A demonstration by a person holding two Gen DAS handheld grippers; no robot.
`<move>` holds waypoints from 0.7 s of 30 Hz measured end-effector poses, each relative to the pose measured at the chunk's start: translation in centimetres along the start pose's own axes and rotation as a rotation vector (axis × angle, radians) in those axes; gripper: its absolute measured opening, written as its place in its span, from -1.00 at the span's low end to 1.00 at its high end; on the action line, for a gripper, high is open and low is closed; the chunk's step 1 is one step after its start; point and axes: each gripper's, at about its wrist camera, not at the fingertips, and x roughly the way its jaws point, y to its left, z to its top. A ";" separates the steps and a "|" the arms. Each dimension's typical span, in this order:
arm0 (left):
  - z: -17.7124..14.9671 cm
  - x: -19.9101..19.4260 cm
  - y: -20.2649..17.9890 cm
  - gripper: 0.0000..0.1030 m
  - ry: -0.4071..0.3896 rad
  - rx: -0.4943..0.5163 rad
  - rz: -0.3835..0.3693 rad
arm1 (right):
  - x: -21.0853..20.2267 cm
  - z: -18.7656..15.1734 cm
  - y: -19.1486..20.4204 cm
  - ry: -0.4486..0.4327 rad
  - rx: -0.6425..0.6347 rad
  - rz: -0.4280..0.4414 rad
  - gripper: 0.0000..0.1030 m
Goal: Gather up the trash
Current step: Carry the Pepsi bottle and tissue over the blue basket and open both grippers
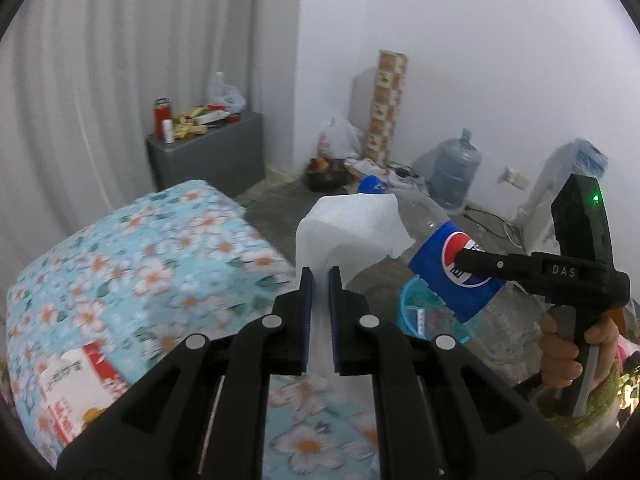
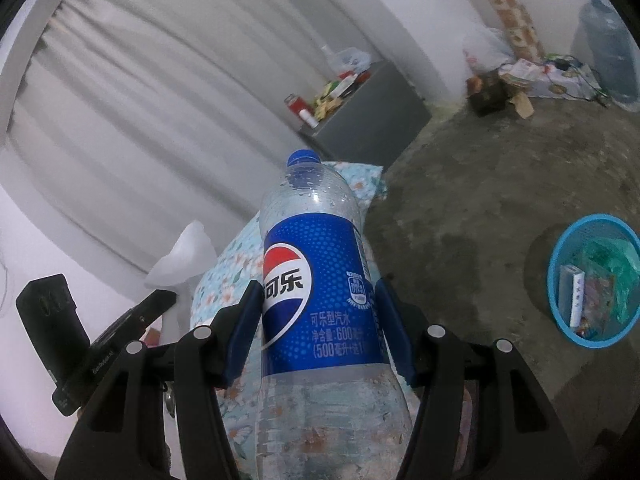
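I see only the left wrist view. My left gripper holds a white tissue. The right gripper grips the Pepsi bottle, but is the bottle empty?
Observer: Yes, the bottle looks empty in the right wrist view; only droplets cling inside, and the blue cap is on.
Operator: The basket is half hidden for me. Is something already inside?
Observer: Yes. The blue basket stands on the bare floor and holds a small white box and green plastic.
Operator: Does the right gripper hold the bottle well?
Observer: Both pads of the right gripper press the label's sides, around the bottle's middle.
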 end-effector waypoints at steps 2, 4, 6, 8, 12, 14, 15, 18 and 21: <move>0.4 1.2 -1.0 -0.88 0.013 0.018 -0.022 | -0.4 0.1 -0.9 -0.010 0.016 -0.009 0.10; 0.7 2.6 -2.2 -0.88 0.029 0.037 -0.045 | -0.9 0.4 -2.4 -0.025 0.040 -0.029 0.10; 1.2 4.5 -3.6 -0.88 0.054 0.050 -0.079 | -1.7 0.5 -4.0 -0.046 0.061 -0.069 0.10; 1.4 6.2 -4.7 -0.88 0.081 0.058 -0.112 | -2.9 0.8 -6.5 -0.075 0.094 -0.150 0.10; 2.0 11.1 -7.6 -0.88 0.157 0.063 -0.184 | -4.7 1.0 -11.0 -0.123 0.170 -0.284 0.10; 1.9 13.5 -8.9 -0.88 0.194 0.066 -0.210 | -5.4 0.9 -13.2 -0.132 0.199 -0.360 0.10; 1.8 14.9 -9.9 -0.88 0.217 0.074 -0.226 | -5.5 0.8 -14.5 -0.133 0.220 -0.391 0.10; 1.3 18.9 -12.1 -0.87 0.287 0.110 -0.263 | -5.1 0.4 -17.6 -0.113 0.276 -0.431 0.10; 0.3 23.4 -14.1 -0.87 0.393 0.109 -0.308 | -3.8 0.1 -20.8 -0.073 0.323 -0.470 0.10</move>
